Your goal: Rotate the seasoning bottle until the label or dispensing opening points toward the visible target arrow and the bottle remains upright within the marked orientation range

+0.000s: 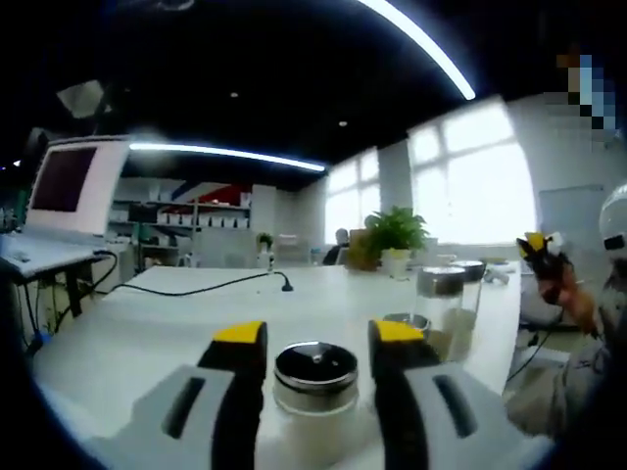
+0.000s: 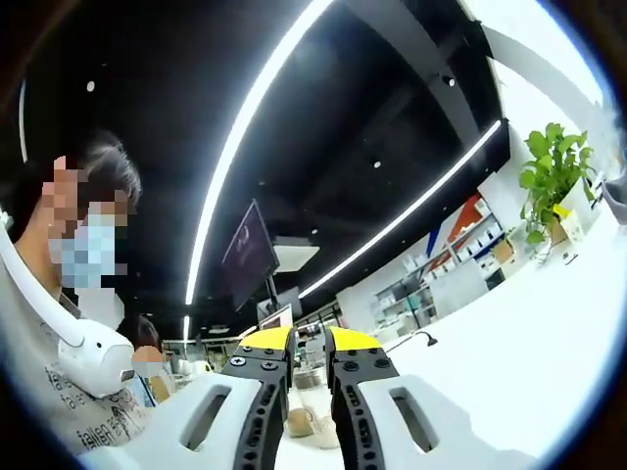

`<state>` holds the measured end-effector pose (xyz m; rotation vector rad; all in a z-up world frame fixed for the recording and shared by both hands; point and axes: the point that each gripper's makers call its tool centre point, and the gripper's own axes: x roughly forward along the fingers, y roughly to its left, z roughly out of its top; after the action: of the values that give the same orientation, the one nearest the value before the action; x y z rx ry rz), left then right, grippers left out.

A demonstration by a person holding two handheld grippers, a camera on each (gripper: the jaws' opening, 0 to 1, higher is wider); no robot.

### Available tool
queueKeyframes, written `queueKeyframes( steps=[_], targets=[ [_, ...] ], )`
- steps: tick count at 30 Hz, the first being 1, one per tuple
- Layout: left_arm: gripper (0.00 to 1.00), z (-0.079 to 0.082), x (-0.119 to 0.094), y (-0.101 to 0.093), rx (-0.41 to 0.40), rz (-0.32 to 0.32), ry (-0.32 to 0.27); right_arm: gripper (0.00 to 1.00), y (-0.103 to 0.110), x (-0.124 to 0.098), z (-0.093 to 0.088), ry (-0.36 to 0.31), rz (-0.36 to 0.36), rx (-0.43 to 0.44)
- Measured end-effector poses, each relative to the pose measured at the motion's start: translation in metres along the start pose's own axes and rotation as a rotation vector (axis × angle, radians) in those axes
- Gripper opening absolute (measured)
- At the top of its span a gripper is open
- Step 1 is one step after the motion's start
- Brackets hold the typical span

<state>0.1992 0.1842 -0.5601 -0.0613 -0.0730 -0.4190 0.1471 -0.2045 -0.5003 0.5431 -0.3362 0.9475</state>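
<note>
A seasoning bottle point(image 1: 315, 377) with a shiny metal lid and pale contents stands upright on the white table point(image 1: 176, 323), close in front of the camera. My left gripper point(image 1: 318, 338) has its yellow-tipped jaws pressed against the bottle's two sides. No arrow or label shows from here. My right gripper point(image 2: 310, 345) is raised off the table, pointing towards the ceiling lights, its jaws almost together with nothing between them. In the left gripper view, the right gripper point(image 1: 542, 247) appears at the far right, held in a hand.
Two more metal-lidded jars point(image 1: 447, 294) stand just right of and behind the held bottle. A black cable point(image 1: 196, 288) lies across the table. A potted plant point(image 1: 395, 235) stands at the back and a monitor point(image 1: 73, 181) at the left. A person point(image 2: 69, 323) stands close on the left.
</note>
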Motion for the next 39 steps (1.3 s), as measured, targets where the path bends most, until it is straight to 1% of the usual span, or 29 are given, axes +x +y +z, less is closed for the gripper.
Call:
queueKeyframes(
  steps=[1, 2, 4, 6, 8, 9, 10, 11, 12, 13, 14, 15, 16, 18, 19, 20, 21, 22, 24, 25, 26, 28, 29, 30, 32, 35, 36, 38, 39],
  targets=[
    [0.42, 0.002, -0.004, -0.001, -0.001, 0.001, 0.004, 0.11, 0.000, -0.001, -0.001, 0.006, -0.002, -0.007],
    [0.42, 0.007, -0.007, -0.001, 0.006, 0.007, -0.009, 0.11, -0.001, -0.002, -0.001, 0.011, -0.008, -0.021],
    [0.43, 0.019, -0.011, 0.001, 0.015, 0.006, -0.011, 0.11, -0.002, -0.004, 0.002, 0.010, -0.015, -0.026],
    [0.43, 0.034, -0.017, 0.005, 0.042, 0.032, -0.029, 0.11, -0.002, -0.006, 0.005, -0.002, -0.015, -0.022],
    [0.43, 0.040, -0.019, 0.006, 0.066, 0.041, -0.020, 0.11, -0.002, -0.007, 0.006, -0.006, -0.018, -0.022],
    [0.42, 0.040, -0.020, 0.006, 0.078, 0.039, 0.003, 0.11, -0.003, -0.007, 0.006, -0.005, -0.019, -0.023],
    [0.43, 0.036, -0.021, 0.005, 0.088, 0.034, 0.044, 0.11, -0.003, -0.007, 0.005, -0.004, -0.020, -0.021],
    [0.43, 0.028, -0.021, 0.003, 0.099, 0.017, 0.103, 0.11, -0.003, -0.007, 0.005, -0.003, -0.019, -0.020],
    [0.43, 0.017, -0.021, -0.001, 0.110, -0.013, 0.175, 0.11, -0.002, -0.006, 0.004, -0.002, -0.018, -0.020],
    [0.42, 0.010, -0.022, 0.000, 0.130, -0.012, 0.213, 0.11, -0.001, -0.006, 0.004, -0.001, -0.016, -0.022],
    [0.42, 0.011, -0.022, 0.005, 0.162, 0.011, 0.198, 0.11, -0.001, -0.007, 0.004, 0.002, -0.016, -0.025],
    [0.42, 0.010, -0.022, 0.006, 0.147, 0.008, 0.194, 0.11, -0.001, -0.007, 0.004, 0.003, -0.016, -0.029],
    [0.42, 0.010, -0.022, 0.008, 0.110, 0.011, 0.188, 0.11, -0.001, -0.007, 0.005, 0.004, -0.017, -0.030],
    [0.44, 0.017, -0.021, 0.005, 0.000, -0.022, 0.129, 0.11, -0.001, -0.007, 0.006, 0.004, -0.020, -0.029],
    [0.45, 0.018, -0.021, 0.004, -0.045, -0.040, 0.116, 0.11, -0.002, -0.007, 0.007, 0.001, -0.020, -0.030],
    [0.48, 0.015, -0.021, 0.003, -0.075, -0.052, 0.127, 0.11, -0.002, -0.007, 0.007, 0.000, -0.022, -0.028],
    [0.51, 0.009, -0.021, 0.003, -0.085, -0.051, 0.159, 0.11, -0.003, -0.007, 0.007, 0.000, -0.023, -0.028],
    [0.53, 0.006, -0.020, 0.005, -0.055, -0.032, 0.171, 0.11, -0.003, -0.006, 0.007, 0.001, -0.025, -0.027],
    [0.52, 0.002, -0.020, 0.009, 0.002, -0.003, 0.190, 0.11, -0.004, -0.005, 0.006, 0.002, -0.026, -0.025],
    [0.52, 0.003, -0.019, 0.008, 0.016, 0.012, 0.181, 0.11, -0.004, -0.005, 0.005, 0.005, -0.027, -0.024],
    [0.52, 0.003, -0.018, 0.006, 0.017, 0.013, 0.174, 0.11, -0.003, -0.005, 0.005, 0.008, -0.028, -0.024],
    [0.51, 0.005, -0.014, 0.004, 0.047, 0.028, 0.153, 0.10, -0.003, -0.005, 0.003, 0.013, -0.028, -0.020],
    [0.50, 0.002, -0.013, 0.002, 0.083, 0.022, 0.164, 0.10, -0.003, -0.005, 0.002, 0.014, -0.028, -0.018],
    [0.49, -0.003, -0.012, 0.001, 0.095, 0.022, 0.182, 0.10, -0.003, -0.005, 0.001, 0.015, -0.029, -0.015],
    [0.47, -0.009, -0.010, -0.001, 0.107, 0.024, 0.195, 0.10, -0.003, -0.006, 0.000, 0.020, -0.032, -0.012],
    [0.38, -0.010, -0.010, 0.000, 0.112, 0.028, 0.178, 0.10, -0.004, -0.008, 0.000, 0.014, -0.036, -0.009],
    [0.36, -0.007, -0.009, -0.001, 0.096, 0.019, 0.153, 0.10, -0.004, -0.009, 0.001, 0.004, -0.030, 0.004],
    [0.35, -0.008, -0.010, 0.001, 0.066, 0.017, 0.144, 0.10, -0.002, -0.009, 0.003, -0.013, -0.015, 0.034],
    [0.32, -0.008, -0.010, 0.003, 0.061, 0.019, 0.141, 0.10, -0.002, -0.009, 0.002, -0.012, -0.017, 0.033]
  ],
)
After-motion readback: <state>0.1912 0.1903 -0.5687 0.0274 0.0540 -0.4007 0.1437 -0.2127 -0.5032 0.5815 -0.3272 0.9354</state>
